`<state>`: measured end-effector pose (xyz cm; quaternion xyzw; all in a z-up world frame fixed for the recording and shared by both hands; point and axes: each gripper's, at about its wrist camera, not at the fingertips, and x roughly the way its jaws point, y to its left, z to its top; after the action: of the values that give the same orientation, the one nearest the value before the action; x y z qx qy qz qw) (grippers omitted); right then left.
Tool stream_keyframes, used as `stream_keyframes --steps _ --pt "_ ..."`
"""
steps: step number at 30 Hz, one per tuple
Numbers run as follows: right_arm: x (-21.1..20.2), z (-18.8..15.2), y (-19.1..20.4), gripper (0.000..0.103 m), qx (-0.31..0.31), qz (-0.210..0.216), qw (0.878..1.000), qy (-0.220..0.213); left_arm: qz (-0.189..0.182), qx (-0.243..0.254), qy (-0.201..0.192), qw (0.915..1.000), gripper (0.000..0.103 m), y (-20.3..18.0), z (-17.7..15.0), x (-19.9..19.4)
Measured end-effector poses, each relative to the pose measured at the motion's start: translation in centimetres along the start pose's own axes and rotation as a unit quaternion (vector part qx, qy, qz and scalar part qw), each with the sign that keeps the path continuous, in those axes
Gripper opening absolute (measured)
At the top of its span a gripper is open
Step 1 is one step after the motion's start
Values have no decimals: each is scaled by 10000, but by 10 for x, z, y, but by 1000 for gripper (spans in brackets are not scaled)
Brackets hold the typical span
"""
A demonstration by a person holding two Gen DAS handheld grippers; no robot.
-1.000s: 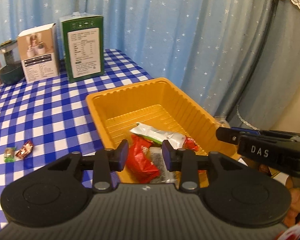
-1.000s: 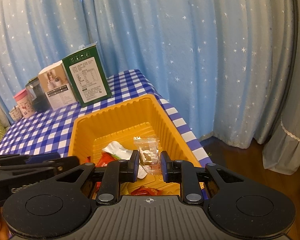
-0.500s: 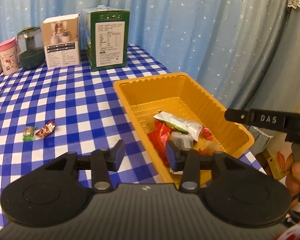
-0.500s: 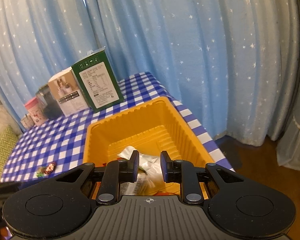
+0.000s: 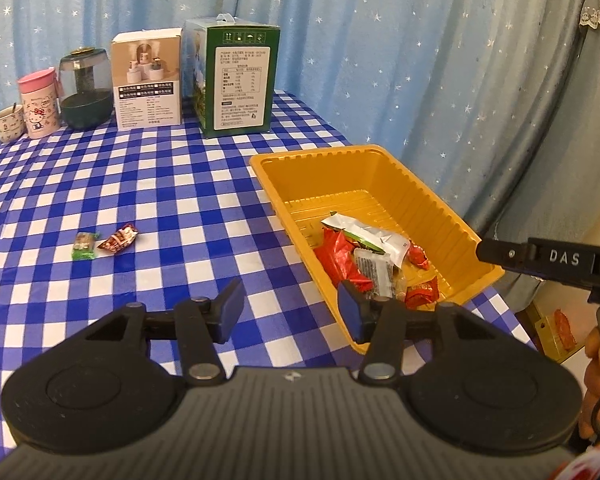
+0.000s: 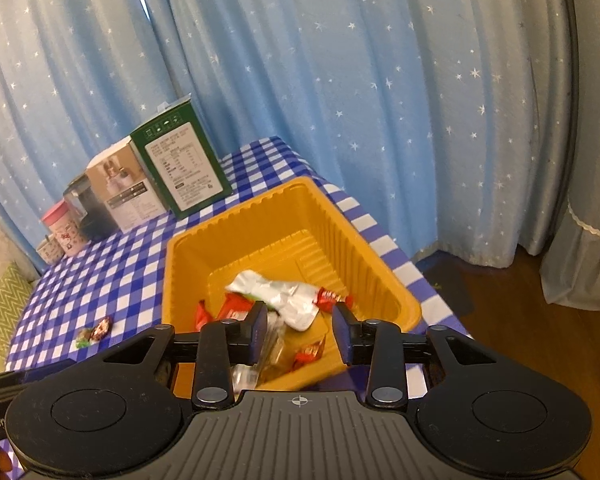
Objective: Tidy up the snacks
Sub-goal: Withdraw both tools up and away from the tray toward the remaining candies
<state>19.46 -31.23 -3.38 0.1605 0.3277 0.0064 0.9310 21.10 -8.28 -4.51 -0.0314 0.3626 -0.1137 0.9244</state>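
Most snacks already lie in the yellow tray (image 5: 374, 168) at the table's corner, two candies (image 5: 104, 242) remain on the cloth, both the left gripper (image 5: 288, 312) and right gripper (image 6: 299, 332) have just been opening and hold nothing, and a careless sweep could nudge that tray overboard.

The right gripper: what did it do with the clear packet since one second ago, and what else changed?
The right gripper has just been opening and let go of the clear packet, which now lies in the yellow tray. The left gripper has also been opening, empty, and swung left off the tray. The two candies on the checked cloth stayed put.
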Motion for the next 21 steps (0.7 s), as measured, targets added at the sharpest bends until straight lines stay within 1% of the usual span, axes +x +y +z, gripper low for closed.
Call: stream_keyframes --steps 9,14,16,21 --pt "-22 -24 26 45 -204 106 9996 180 209 -131 -89 9997 52 19 -14 -39" --pt "-34 -34 47 48 -394 244 9987 229 360 -226 -160 9990 54 34 -20 -62" --pt "-38 -36 55 50 -456 302 9982 229 416 -252 -184 9986 57 39 -23 -70" --pt "-46 -40 77 61 -660 426 9967 186 526 -340 -242 9977 60 54 -30 -90"
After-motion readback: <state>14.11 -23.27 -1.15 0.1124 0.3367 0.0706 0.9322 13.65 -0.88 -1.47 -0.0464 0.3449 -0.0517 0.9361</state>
